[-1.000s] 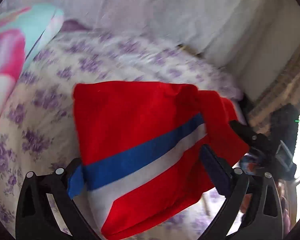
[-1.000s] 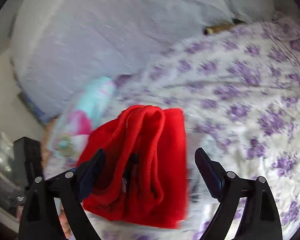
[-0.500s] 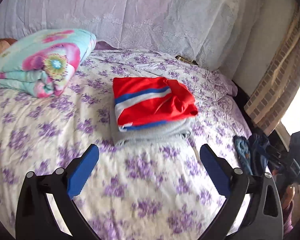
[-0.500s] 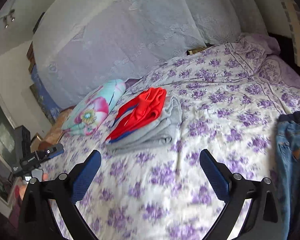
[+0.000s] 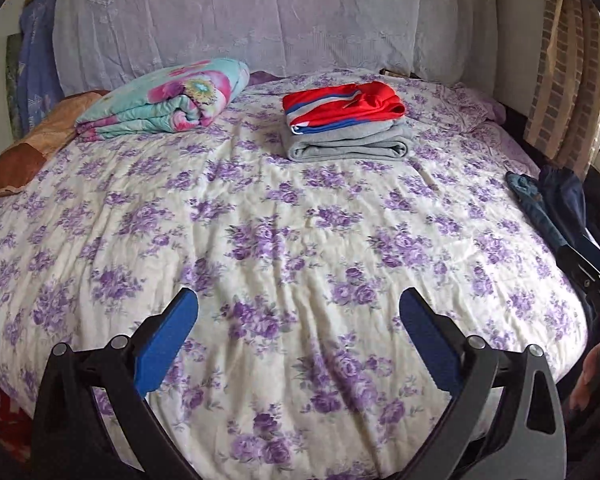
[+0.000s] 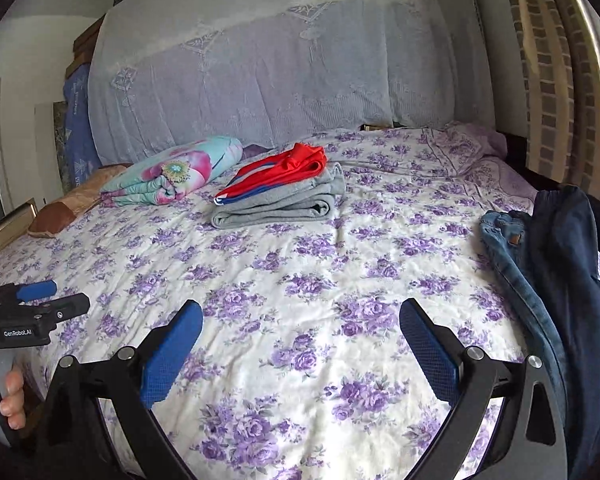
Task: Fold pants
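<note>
Folded red pants with blue and white stripes (image 5: pixel 342 106) lie on top of folded grey pants (image 5: pixel 350 144) at the far middle of the bed; the stack also shows in the right wrist view (image 6: pixel 278 174). Unfolded blue jeans (image 6: pixel 512 256) and a dark navy garment (image 6: pixel 568 260) lie at the bed's right edge, seen small in the left wrist view (image 5: pixel 534 204). My left gripper (image 5: pixel 298 336) is open and empty over the near part of the bed. My right gripper (image 6: pixel 300 340) is open and empty, left of the jeans.
The bed has a white cover with purple flowers (image 5: pixel 280 240). A rolled floral quilt (image 5: pixel 168 100) and a brown pillow (image 5: pixel 36 140) lie at the far left. A lace-covered headboard (image 6: pixel 260 72) stands behind. Curtains (image 6: pixel 560 60) hang at right.
Both grippers let go of the red pants, which now lie on the grey pants. Both grippers have pulled back to the near edge of the bed, open.
</note>
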